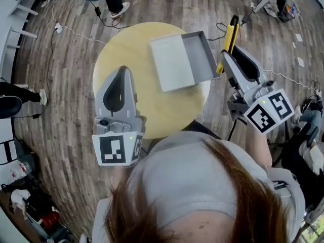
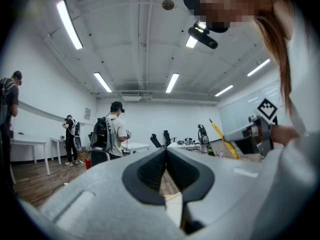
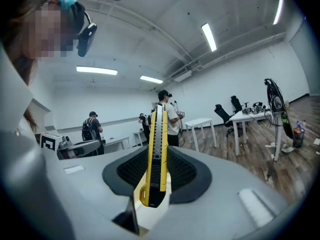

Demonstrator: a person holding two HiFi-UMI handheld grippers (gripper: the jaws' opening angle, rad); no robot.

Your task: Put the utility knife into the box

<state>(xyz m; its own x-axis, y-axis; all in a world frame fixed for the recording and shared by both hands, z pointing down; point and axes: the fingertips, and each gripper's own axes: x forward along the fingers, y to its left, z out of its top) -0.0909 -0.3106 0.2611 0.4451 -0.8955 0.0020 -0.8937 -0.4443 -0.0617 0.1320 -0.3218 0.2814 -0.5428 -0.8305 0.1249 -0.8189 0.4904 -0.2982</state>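
Note:
A yellow utility knife (image 1: 229, 38) sticks out forward from my right gripper (image 1: 226, 54), which is shut on it, just off the round table's right edge. In the right gripper view the knife (image 3: 155, 154) stands upright between the black pads of the right gripper (image 3: 157, 160). The grey box (image 1: 201, 59) lies open on the wooden table (image 1: 129, 49), its pale lid (image 1: 171, 62) folded out to the left. The knife hangs to the right of the box, apart from it. My left gripper (image 1: 123, 71) hovers over the table's left part, shut and holding nothing, its tips (image 2: 166, 151) meeting.
Cables (image 1: 66, 29) run over the wood floor around the table. A person's feet (image 1: 119, 9) stand beyond the far edge. Other people (image 2: 111, 131) and white tables (image 3: 207, 126) are farther off in the room. A chair base (image 1: 309, 151) is at the right.

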